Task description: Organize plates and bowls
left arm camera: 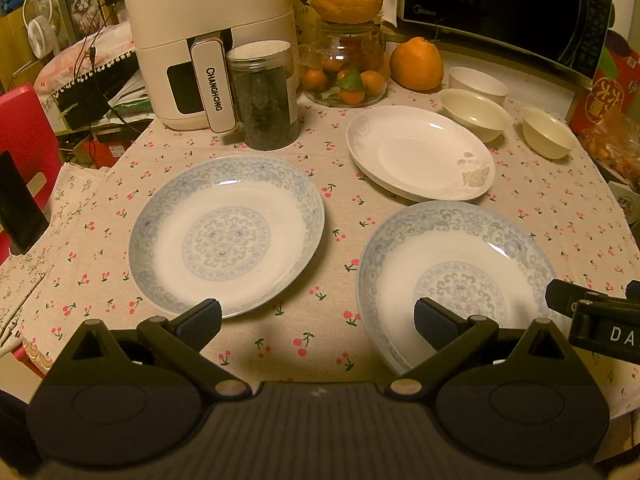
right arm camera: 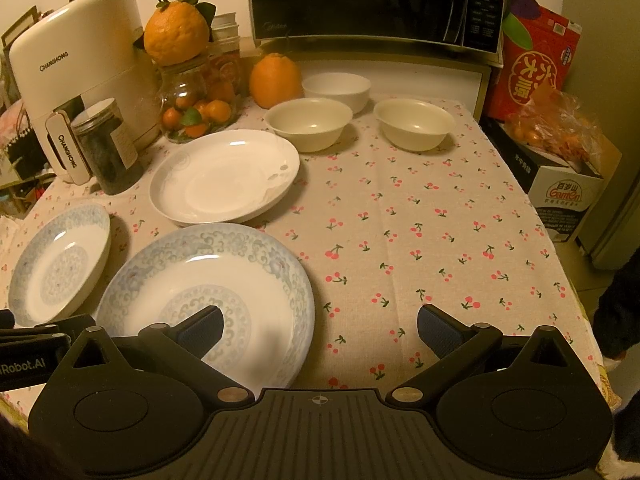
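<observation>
Three plates lie apart on the cherry-print tablecloth: a blue-patterned plate on the left (left arm camera: 226, 236) (right arm camera: 58, 264), a second blue-patterned plate at the front (left arm camera: 456, 276) (right arm camera: 208, 284), and a white plate behind them (left arm camera: 420, 152) (right arm camera: 224, 176). Three bowls stand at the back: two cream bowls (right arm camera: 308, 122) (right arm camera: 414, 122) (left arm camera: 476, 114) (left arm camera: 548, 132) and a white bowl (right arm camera: 336, 88) (left arm camera: 478, 80). My left gripper (left arm camera: 318, 318) is open and empty above the front edge between the two blue plates. My right gripper (right arm camera: 320, 326) is open and empty, its left finger over the front blue plate.
An air fryer (left arm camera: 208, 36), a dark jar (left arm camera: 264, 96), a glass jar of oranges (left arm camera: 348, 68) and loose oranges (right arm camera: 276, 80) stand at the back left. A microwave (right arm camera: 372, 0) stands behind. Boxes and bagged fruit (right arm camera: 556, 136) sit off the table's right edge.
</observation>
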`<state>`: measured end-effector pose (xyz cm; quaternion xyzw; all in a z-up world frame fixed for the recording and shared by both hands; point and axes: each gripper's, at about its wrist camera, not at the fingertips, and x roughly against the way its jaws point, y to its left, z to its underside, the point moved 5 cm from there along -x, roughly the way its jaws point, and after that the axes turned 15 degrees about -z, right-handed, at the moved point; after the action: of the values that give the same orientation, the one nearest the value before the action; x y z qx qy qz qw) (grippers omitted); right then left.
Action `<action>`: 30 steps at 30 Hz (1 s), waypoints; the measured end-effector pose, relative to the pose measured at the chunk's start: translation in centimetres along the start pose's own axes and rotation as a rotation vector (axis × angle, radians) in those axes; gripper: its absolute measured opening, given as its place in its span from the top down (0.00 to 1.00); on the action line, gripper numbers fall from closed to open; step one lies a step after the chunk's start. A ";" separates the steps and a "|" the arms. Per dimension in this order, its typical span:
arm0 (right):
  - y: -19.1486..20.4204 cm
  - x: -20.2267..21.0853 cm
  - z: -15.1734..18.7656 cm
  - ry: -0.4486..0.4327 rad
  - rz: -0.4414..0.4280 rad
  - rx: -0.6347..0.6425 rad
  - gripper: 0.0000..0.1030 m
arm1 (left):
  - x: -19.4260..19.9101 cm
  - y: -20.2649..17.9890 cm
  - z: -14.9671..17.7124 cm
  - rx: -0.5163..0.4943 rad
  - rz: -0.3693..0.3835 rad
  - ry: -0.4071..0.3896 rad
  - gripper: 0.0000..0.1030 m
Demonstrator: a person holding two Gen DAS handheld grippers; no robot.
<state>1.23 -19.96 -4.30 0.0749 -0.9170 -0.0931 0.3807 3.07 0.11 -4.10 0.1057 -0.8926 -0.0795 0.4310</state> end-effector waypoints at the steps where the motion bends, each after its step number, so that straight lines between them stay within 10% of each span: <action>1: 0.0 0.0 0.0 0.001 0.000 0.000 0.00 | 0.0 0.0 0.0 0.000 0.000 0.000 0.00; 30: 0.1 -0.1 0.0 0.011 0.002 0.007 0.00 | 0.2 -0.1 0.1 0.001 -0.001 -0.001 0.00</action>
<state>1.23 -19.82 -4.33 0.0757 -0.9152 -0.0889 0.3857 2.93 -0.05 -4.01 0.1064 -0.8928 -0.0793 0.4305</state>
